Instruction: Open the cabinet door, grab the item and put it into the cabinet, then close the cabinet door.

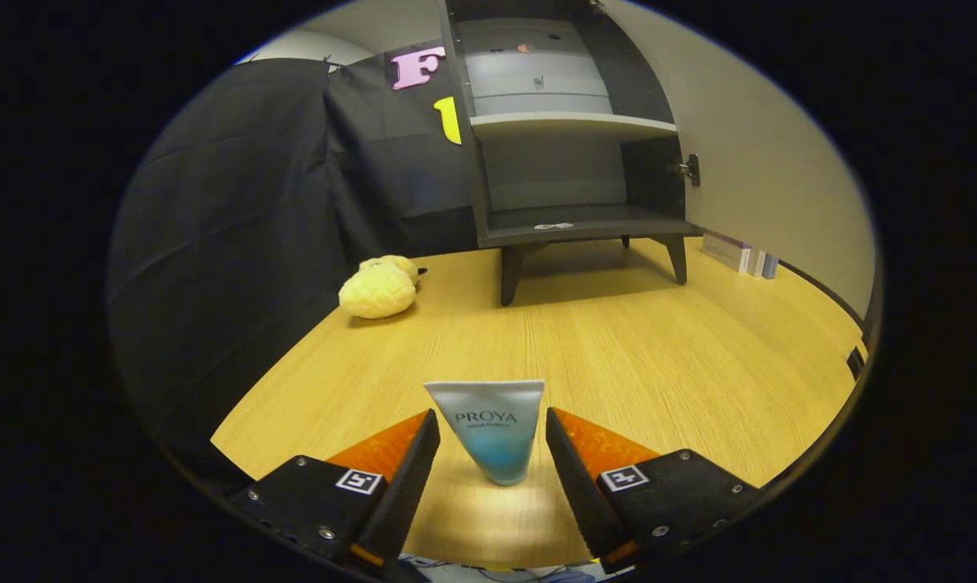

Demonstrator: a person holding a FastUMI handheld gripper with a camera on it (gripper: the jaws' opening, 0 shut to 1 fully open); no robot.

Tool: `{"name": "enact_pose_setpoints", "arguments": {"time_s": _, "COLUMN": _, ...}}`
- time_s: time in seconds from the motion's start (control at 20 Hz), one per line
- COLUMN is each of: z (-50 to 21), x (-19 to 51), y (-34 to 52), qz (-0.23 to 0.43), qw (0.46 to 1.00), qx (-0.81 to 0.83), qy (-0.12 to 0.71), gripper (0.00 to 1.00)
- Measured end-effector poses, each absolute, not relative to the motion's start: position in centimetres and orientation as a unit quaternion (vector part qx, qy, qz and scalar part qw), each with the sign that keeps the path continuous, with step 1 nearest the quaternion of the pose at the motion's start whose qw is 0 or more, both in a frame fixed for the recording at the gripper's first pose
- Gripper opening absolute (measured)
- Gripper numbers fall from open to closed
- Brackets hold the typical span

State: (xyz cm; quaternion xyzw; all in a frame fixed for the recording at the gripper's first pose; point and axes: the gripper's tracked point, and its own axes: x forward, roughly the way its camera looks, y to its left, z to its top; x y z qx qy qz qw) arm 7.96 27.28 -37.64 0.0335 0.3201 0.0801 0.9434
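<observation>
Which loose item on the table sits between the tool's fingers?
The tube, standing cap-down between the open tool's fingers with a gap each side. The yellow plush lies far beyond, near the cabinet.

On the near part of the surface [618,348] a tube [488,429] stands between the fingers of the gripper [491,441], a gap showing on each side. Far behind it stands the cabinet [569,146] on legs, its door [764,162] swung open to the right. A plush toy [377,289] lies left of the cabinet, well apart from the tube. Small boxes [740,255] sit far right, by the door.
</observation>
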Motion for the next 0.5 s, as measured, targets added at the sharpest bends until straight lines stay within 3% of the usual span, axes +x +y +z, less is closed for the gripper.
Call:
{"name": "enact_pose_setpoints", "arguments": {"time_s": 0.05, "z": -38.0, "x": 7.8, "y": 27.3, "qz": 0.079, "qw": 0.942, "qx": 0.031, "qy": 0.326, "gripper": 0.79}}
{"name": "enact_pose_setpoints", "arguments": {"time_s": 0.1, "z": -37.8, "x": 8.0, "y": 27.2, "qz": 0.078, "qw": 0.943, "qx": 0.03, "qy": 0.323, "gripper": 0.62}}
{"name": "enact_pose_setpoints", "arguments": {"time_s": 0.15, "z": -37.9, "x": 8.0, "y": 27.2, "qz": 0.083, "qw": 0.941, "qx": 0.029, "qy": 0.328, "gripper": 0.53}}
{"name": "enact_pose_setpoints", "arguments": {"time_s": 0.5, "z": -33.5, "x": 11.1, "y": 26.0, "qz": 0.09, "qw": 0.945, "qx": 0.027, "qy": 0.314, "gripper": 0.52}}
